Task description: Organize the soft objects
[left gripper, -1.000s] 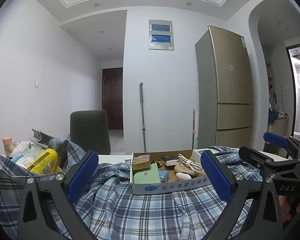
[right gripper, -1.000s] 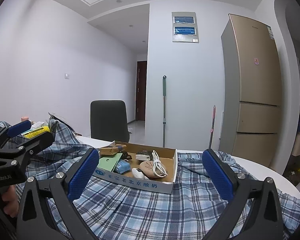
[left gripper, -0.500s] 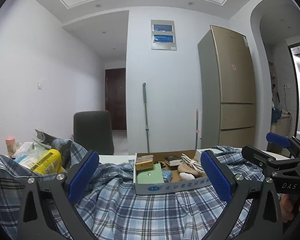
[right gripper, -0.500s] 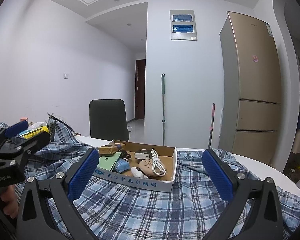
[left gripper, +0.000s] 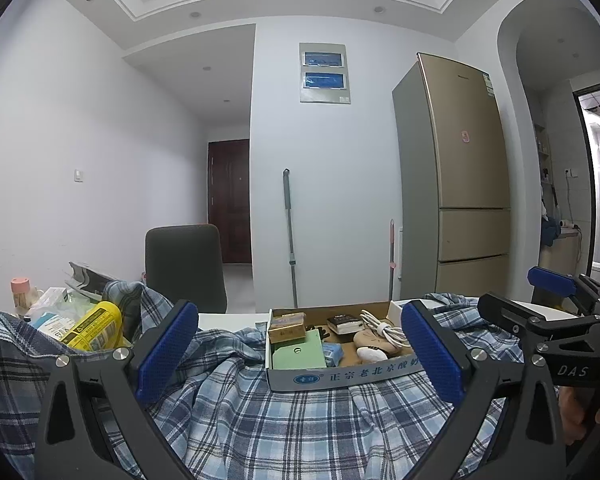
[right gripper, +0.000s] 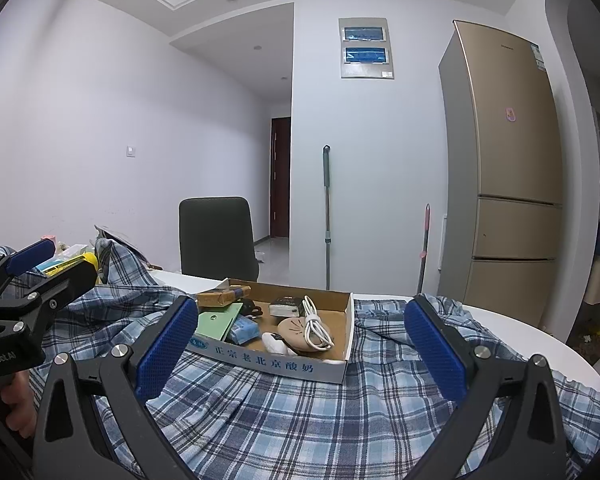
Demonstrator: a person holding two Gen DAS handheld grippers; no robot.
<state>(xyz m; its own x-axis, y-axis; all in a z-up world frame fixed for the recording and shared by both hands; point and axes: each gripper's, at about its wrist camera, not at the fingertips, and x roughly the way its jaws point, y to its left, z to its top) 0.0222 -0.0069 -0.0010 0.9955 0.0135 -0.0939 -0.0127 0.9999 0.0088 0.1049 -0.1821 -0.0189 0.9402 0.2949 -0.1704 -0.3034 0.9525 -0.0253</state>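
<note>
A blue plaid shirt (left gripper: 284, 420) lies spread and rumpled over the white table; it also fills the lower right wrist view (right gripper: 308, 412). My left gripper (left gripper: 298, 354) is open and empty, held above the shirt. My right gripper (right gripper: 300, 346) is open and empty above the shirt too. Each gripper shows in the other's view: the right one at the right edge (left gripper: 556, 312), the left one at the left edge (right gripper: 32, 280). Neither touches the cloth.
A shallow cardboard tray (left gripper: 320, 378) with a white cable, a green card and small boxes sits on the shirt, also in the right wrist view (right gripper: 284, 362). A yellow packet (left gripper: 96, 330) and clutter lie far left. A dark chair (left gripper: 184, 264) and a fridge (left gripper: 464, 208) stand behind.
Both grippers have shifted slightly, tilting the view a little upward. The jaws stay open and the shirt and tray have not moved.
</note>
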